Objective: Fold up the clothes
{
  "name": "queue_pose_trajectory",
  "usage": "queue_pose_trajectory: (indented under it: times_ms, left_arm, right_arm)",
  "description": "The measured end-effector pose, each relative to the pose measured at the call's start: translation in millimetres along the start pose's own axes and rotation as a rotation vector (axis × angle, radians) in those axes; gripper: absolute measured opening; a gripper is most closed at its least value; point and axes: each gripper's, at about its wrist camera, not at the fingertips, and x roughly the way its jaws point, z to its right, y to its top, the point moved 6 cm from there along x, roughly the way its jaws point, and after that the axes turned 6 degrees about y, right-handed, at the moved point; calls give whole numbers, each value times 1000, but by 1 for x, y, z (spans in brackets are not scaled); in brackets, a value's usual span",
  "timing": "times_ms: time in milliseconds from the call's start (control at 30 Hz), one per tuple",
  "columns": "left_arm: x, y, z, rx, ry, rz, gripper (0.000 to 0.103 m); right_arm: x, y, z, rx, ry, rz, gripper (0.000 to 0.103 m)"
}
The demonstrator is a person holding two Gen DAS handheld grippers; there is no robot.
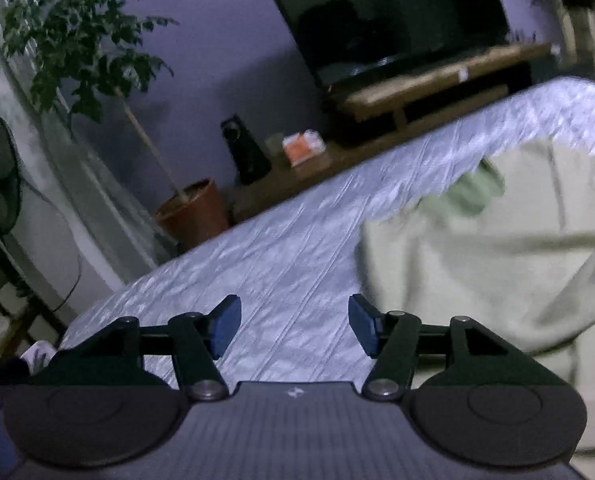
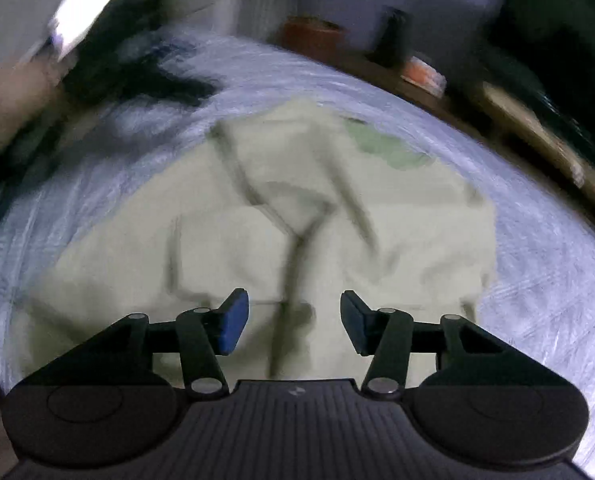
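Right gripper (image 2: 294, 322): blue-padded fingers spread apart, holding nothing, poised over the garment's near edge.
Left gripper (image 1: 295, 326): fingers likewise parted and empty, over bare cover beside the garment.
Garment: pale cream rumpled cloth garment (image 2: 281, 216) lay on the silvery quilted cover (image 1: 257, 256).
Risk: heavy blur suggested fast travel; pinching overlapped layers would skew the fold.

Left tongs (image 1: 294, 326) agape over pale bedsheet (image 1: 257, 264), cream garment (image 1: 497, 260) just rightward
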Motion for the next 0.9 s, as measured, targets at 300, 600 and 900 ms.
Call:
queue_pose_trajectory:
  times_ms: [300,600,900]
  left_arm:
    - [-4,-18,52,170,-114,-30,64]
    - [4,-24,49,164,-119,-71,67]
    - [8,-24,49,150,-113,-83,68]
  right_arm:
    - [24,-21,-2,-82,-84,-106,19]
    - [-17,-21,6,-194,-144,-15,4]
    - [-25,-38,21,-105,11,-47,13]
